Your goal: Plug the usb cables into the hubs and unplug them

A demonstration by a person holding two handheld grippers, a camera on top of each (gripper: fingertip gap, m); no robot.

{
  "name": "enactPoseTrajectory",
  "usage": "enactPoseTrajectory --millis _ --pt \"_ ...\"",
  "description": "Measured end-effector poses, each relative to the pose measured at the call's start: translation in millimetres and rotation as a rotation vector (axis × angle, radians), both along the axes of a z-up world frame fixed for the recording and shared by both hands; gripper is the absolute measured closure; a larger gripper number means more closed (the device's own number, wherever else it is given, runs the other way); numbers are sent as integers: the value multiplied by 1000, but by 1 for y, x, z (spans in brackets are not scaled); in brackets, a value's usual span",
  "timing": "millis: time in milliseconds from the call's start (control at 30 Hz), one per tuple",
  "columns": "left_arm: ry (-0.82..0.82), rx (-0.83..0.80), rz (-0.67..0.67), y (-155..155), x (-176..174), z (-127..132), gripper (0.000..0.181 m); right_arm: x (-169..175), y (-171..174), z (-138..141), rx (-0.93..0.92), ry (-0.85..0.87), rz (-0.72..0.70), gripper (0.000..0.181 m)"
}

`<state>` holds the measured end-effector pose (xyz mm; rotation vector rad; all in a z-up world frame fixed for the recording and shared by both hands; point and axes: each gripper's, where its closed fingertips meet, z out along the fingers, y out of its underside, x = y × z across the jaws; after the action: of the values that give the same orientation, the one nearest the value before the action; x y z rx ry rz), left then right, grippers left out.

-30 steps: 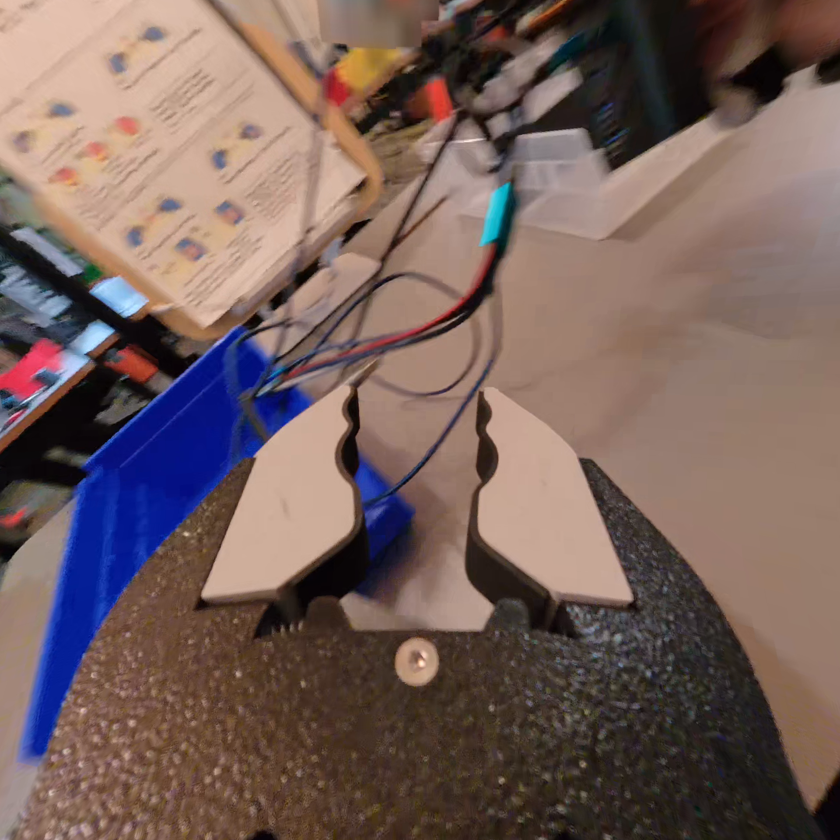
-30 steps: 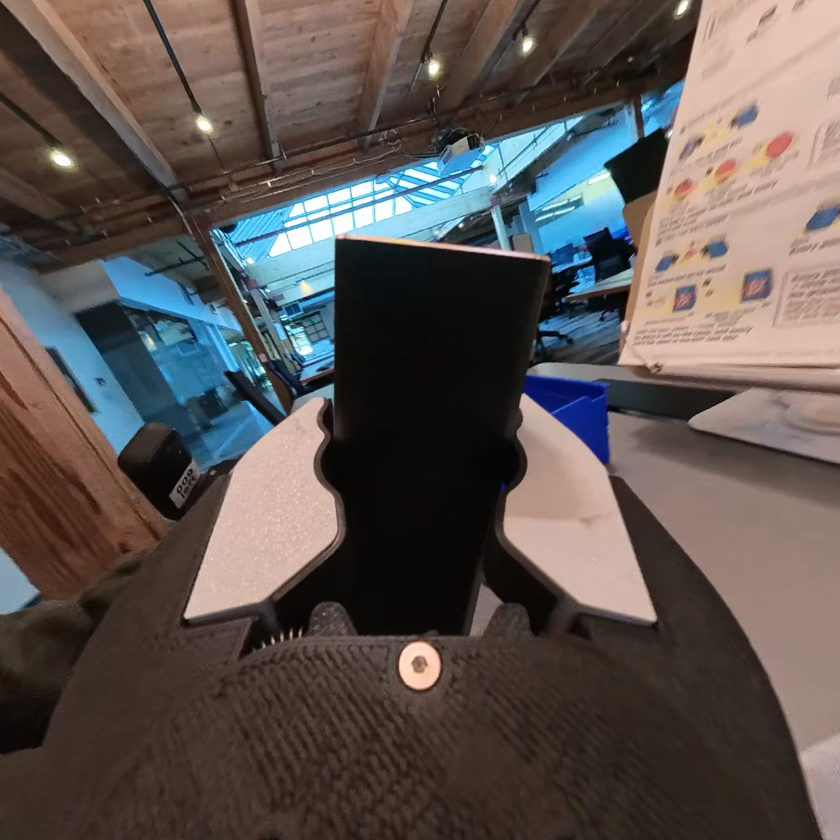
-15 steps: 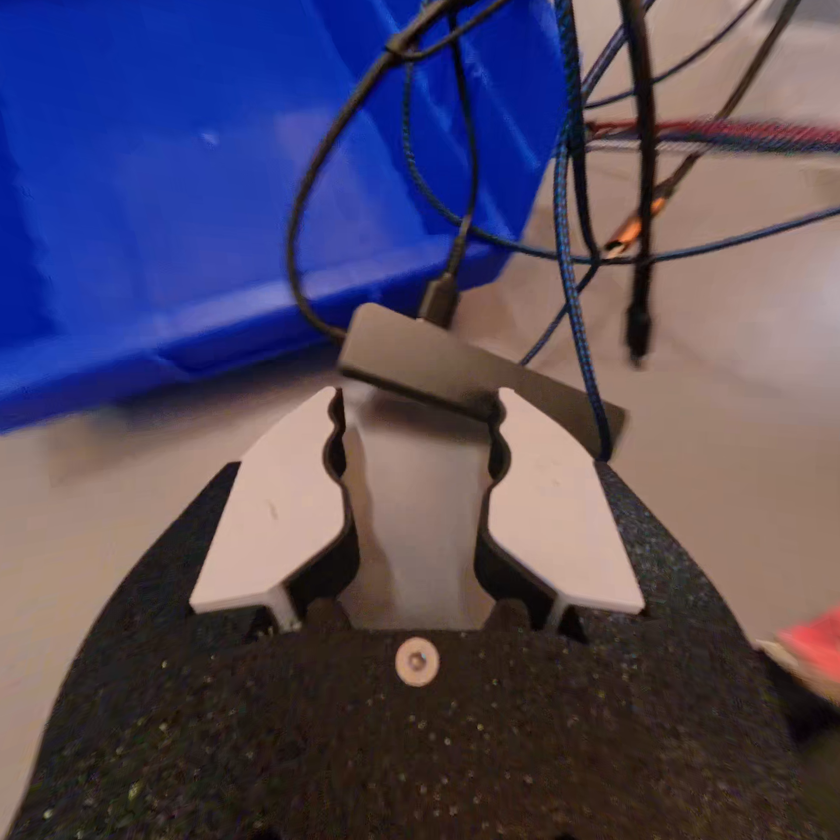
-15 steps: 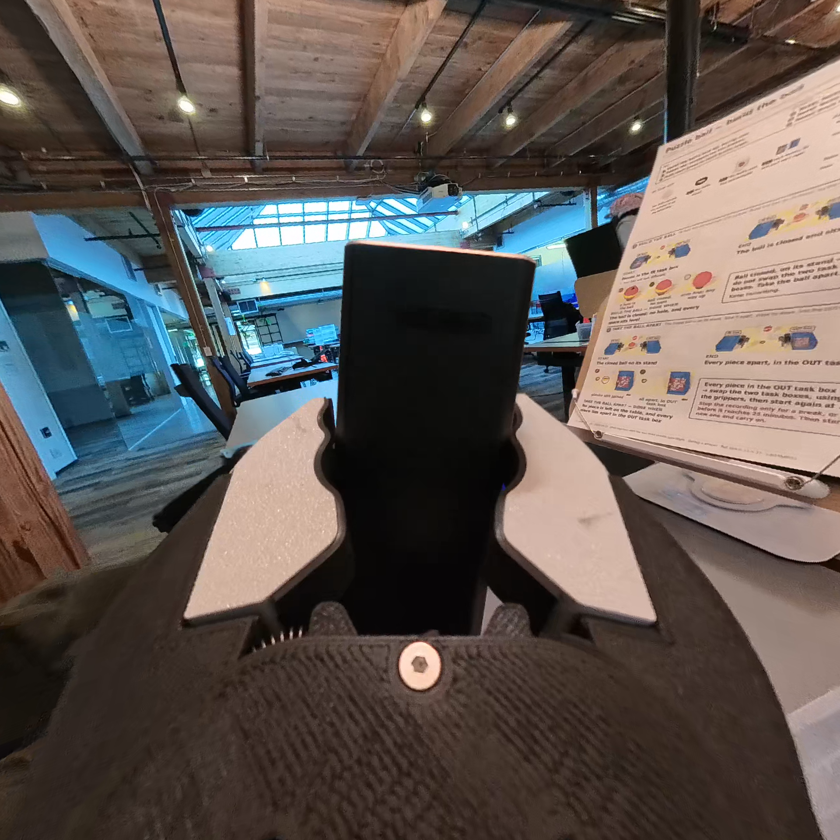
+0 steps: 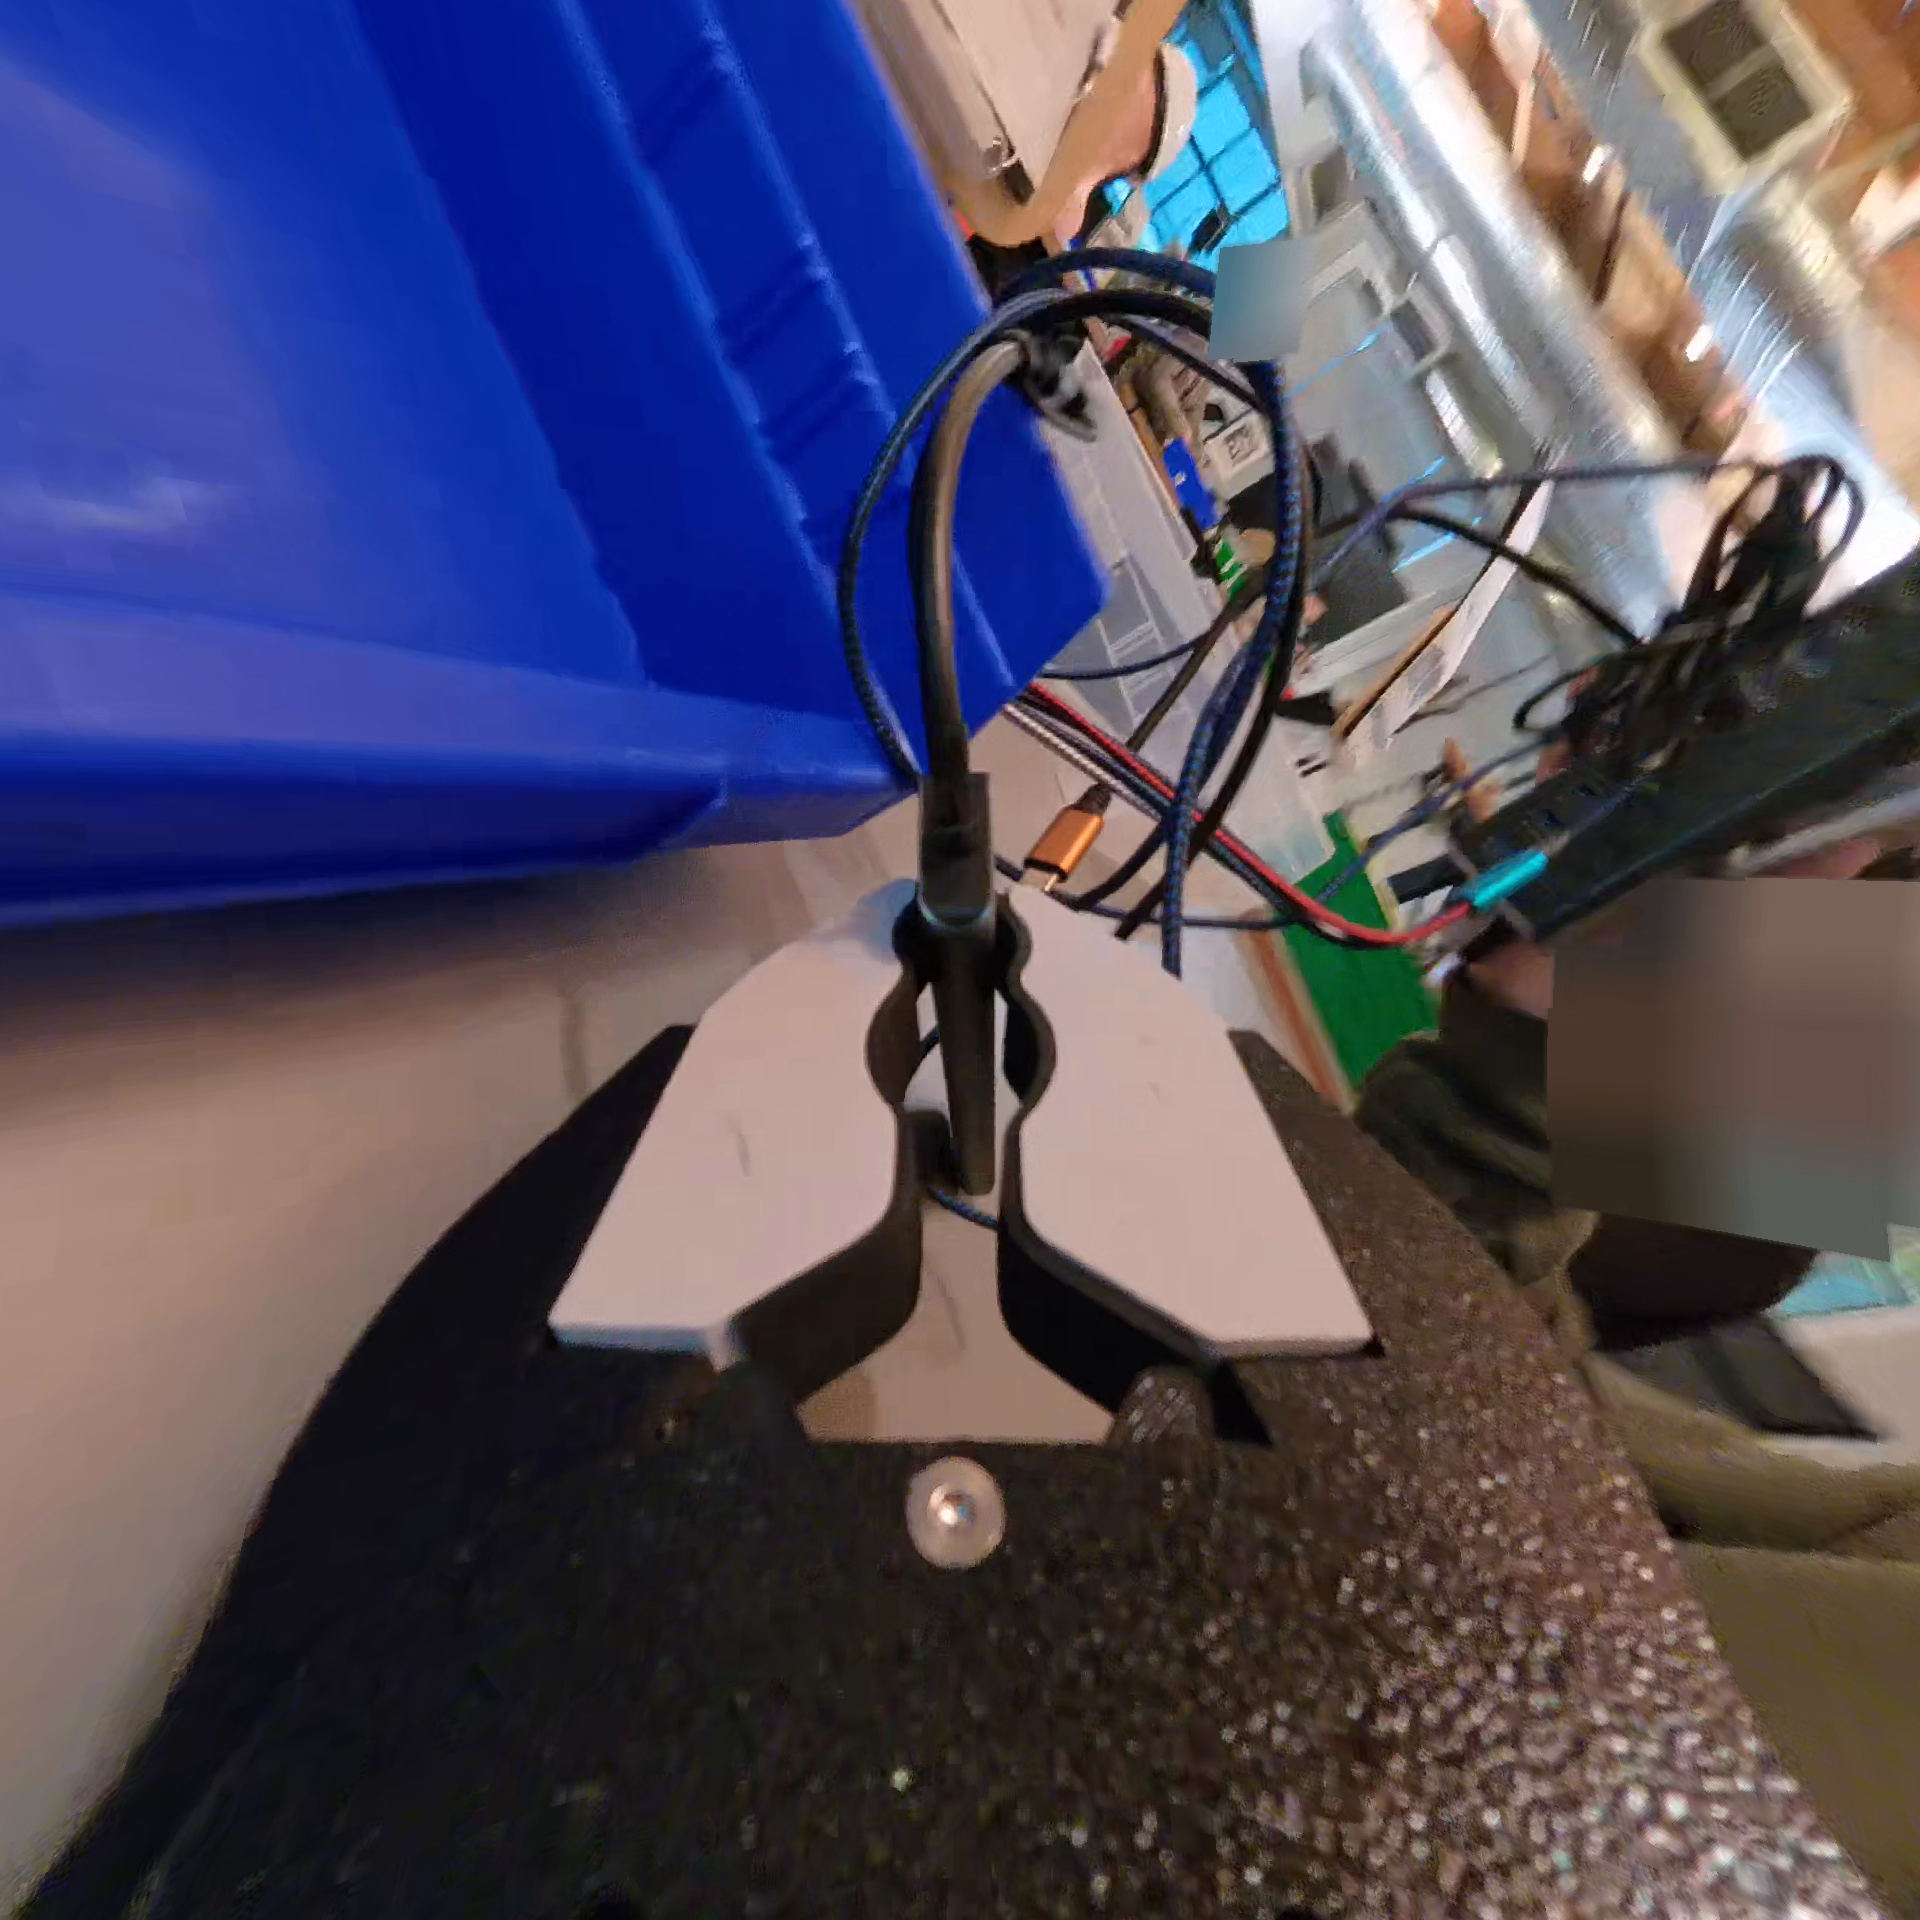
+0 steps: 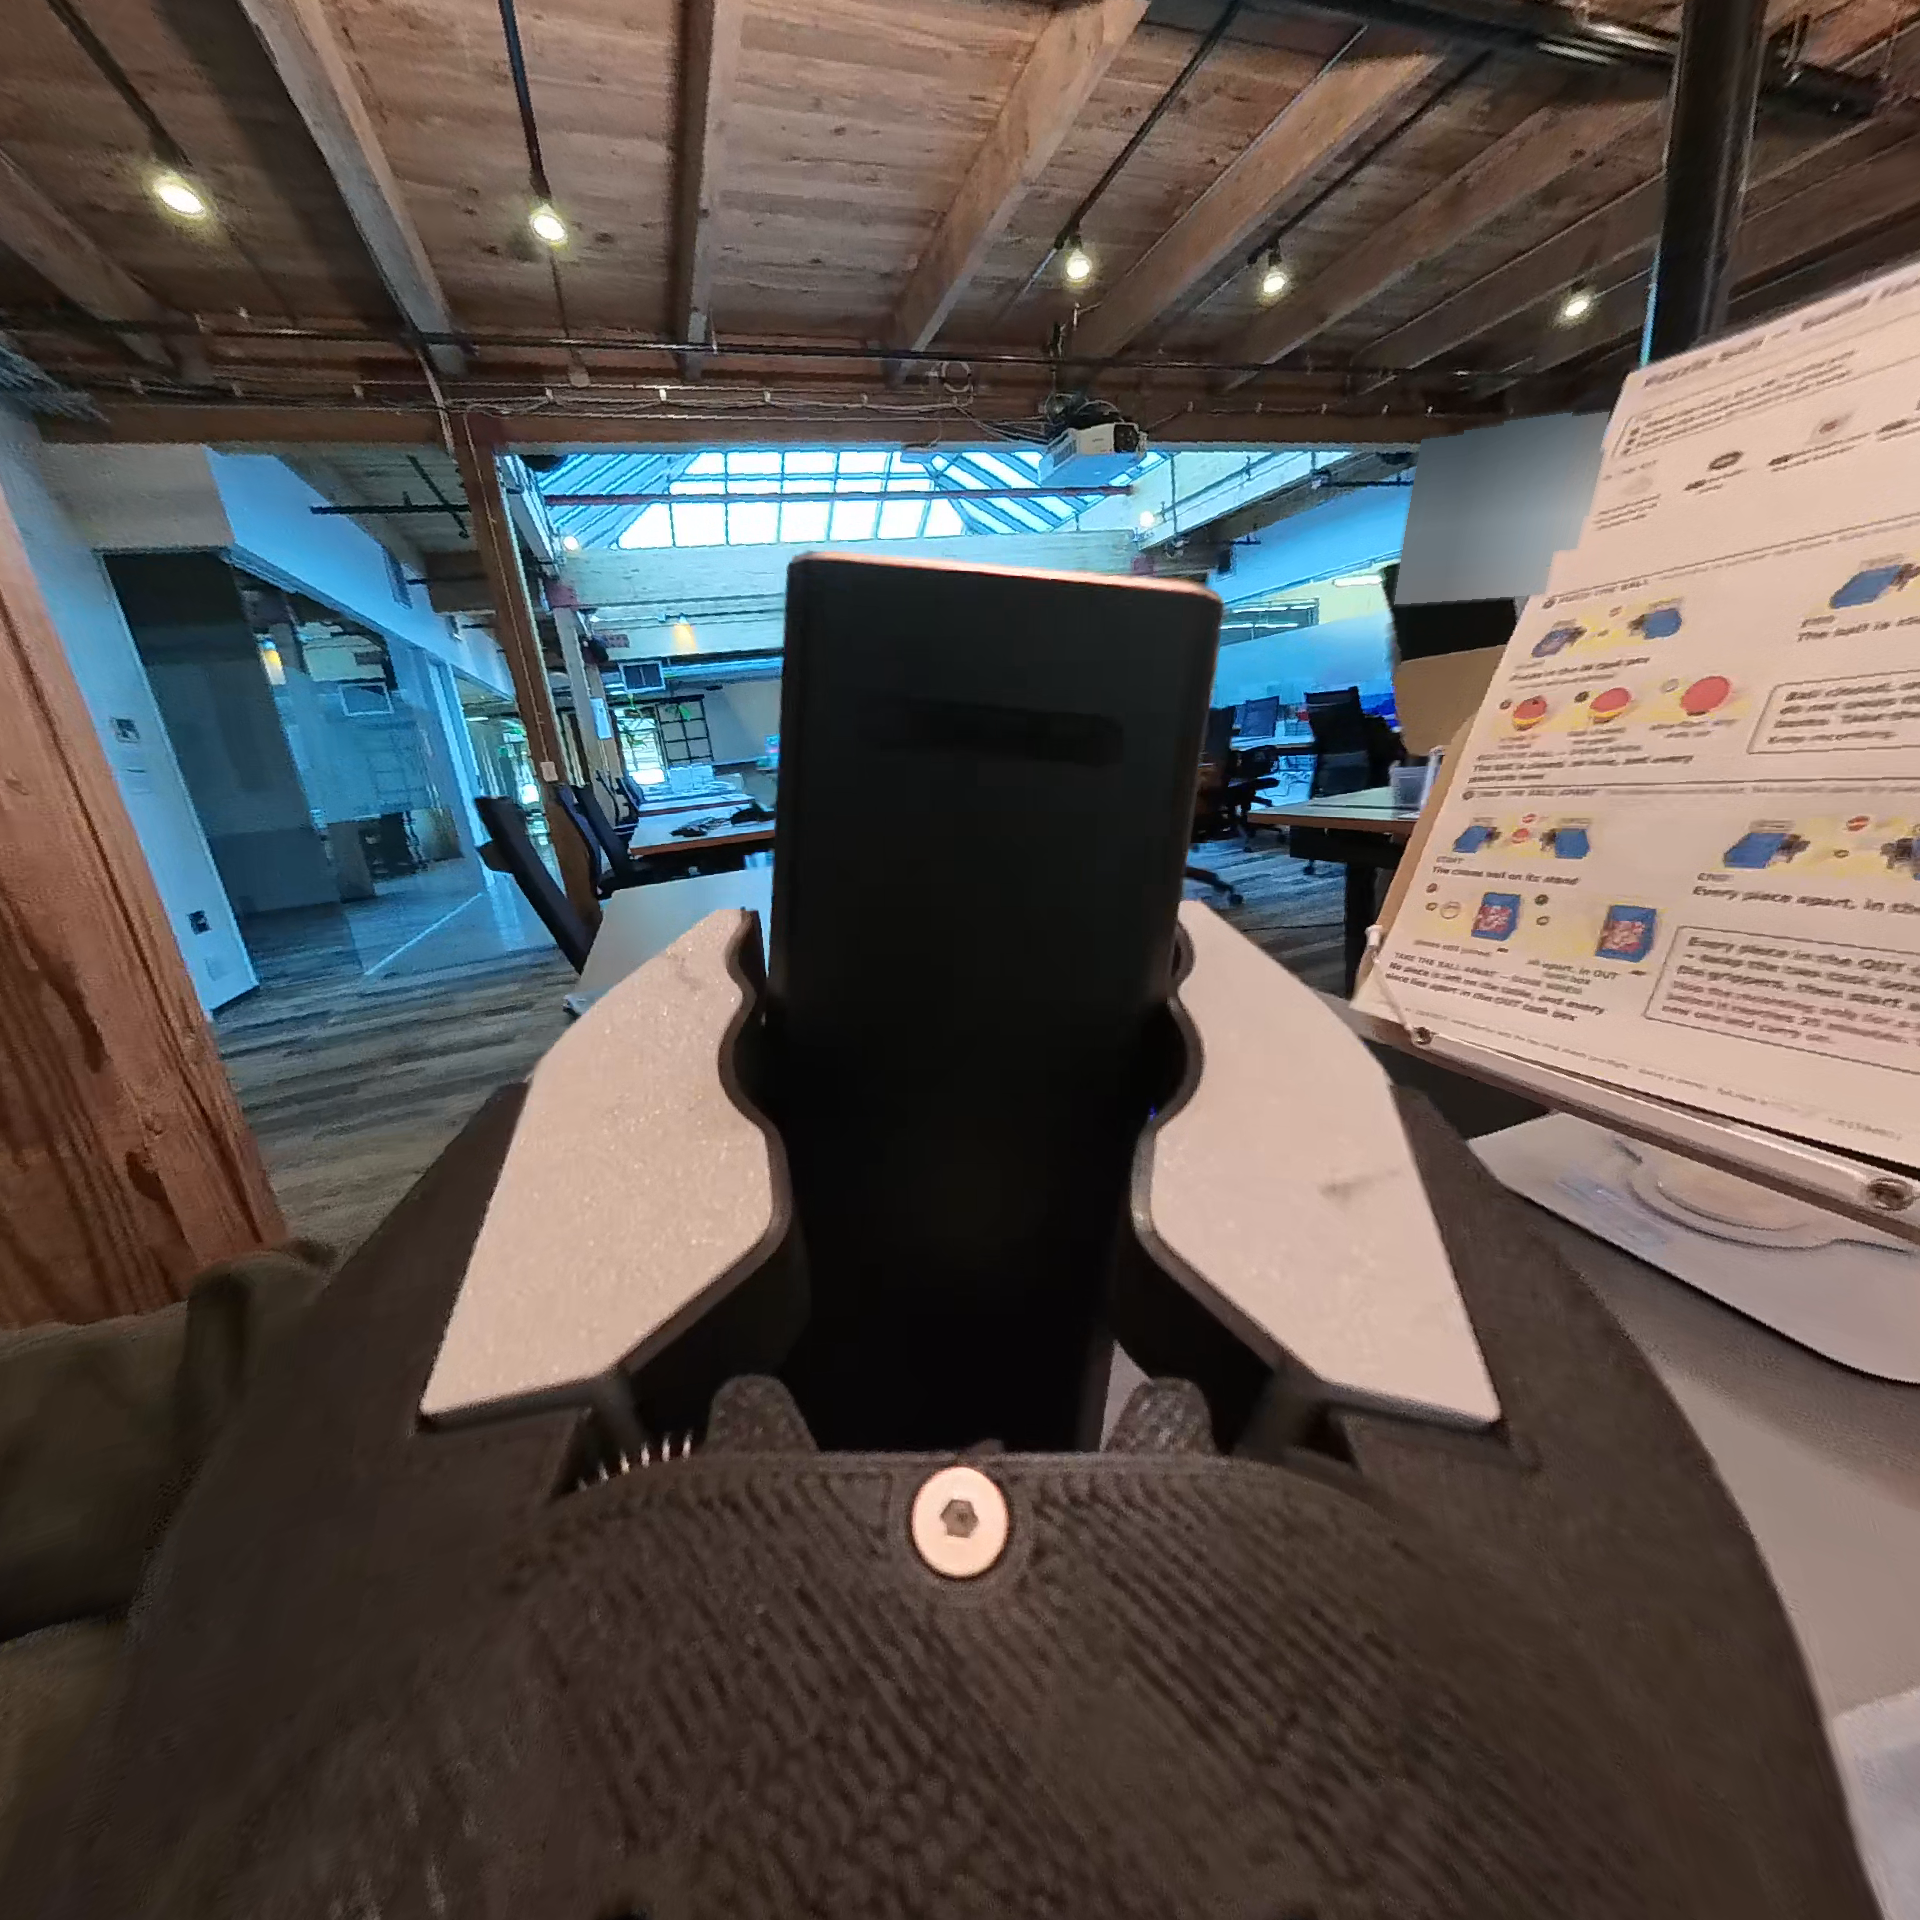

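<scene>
My left gripper (image 5: 961, 935) is shut on a thin dark hub (image 5: 964, 1039), seen edge-on between the fingers. The hub's black cable (image 5: 940, 582) loops up beside the blue bin. A tangle of blue, black and red USB cables (image 5: 1283, 582) hangs behind it, with a loose orange plug (image 5: 1065, 847). My right gripper (image 6: 966, 925) is shut on a larger black hub (image 6: 992, 831) and holds it upright in the air. This hub also shows at the right of the left wrist view (image 5: 1704, 727), with a teal plug (image 5: 1504, 883) at its near end.
A blue bin (image 5: 416, 416) stands close on the left of my left gripper on the pale table (image 5: 208, 1143). An instruction sheet on a stand (image 6: 1714, 831) with a white base (image 6: 1714, 1247) is at the right. A person's dark sleeve (image 5: 1475, 1122) is nearby. The left gripper's tips are roughly 30 cm from the right gripper's.
My left gripper came down to the thin hub lying by the bin, closed on it and turned it on edge. My right gripper kept its hold on the black hub, tilting slightly.
</scene>
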<state>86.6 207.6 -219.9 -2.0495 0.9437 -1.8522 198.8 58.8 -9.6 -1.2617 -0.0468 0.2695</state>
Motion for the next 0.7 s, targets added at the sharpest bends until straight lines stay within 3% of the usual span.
enactPoseTrajectory --millis 67,167,233,367,433,500,567,700 --pt "-12 149 -23 3 -10 17 172 8 -8 3 -1 -14 -17 109" --pt "-71 291 35 27 -28 67 171 23 -24 10 26 -10 -37 109" --pt "-140 345 130 54 -38 109 172 33 -35 16 51 3 -46 109" --pt "-309 453 472 127 -59 192 172 46 -59 33 121 20 -79 109" --pt "-382 464 558 149 -63 223 172 49 -72 40 150 16 -78 109" --pt "-352 522 534 156 -48 233 172 48 -76 42 144 9 -77 109" --pt "-225 622 539 163 -25 222 172 45 -76 42 134 -27 -96 109" --pt "-82 721 763 205 -3 201 172 42 -88 59 189 -81 -185 109"
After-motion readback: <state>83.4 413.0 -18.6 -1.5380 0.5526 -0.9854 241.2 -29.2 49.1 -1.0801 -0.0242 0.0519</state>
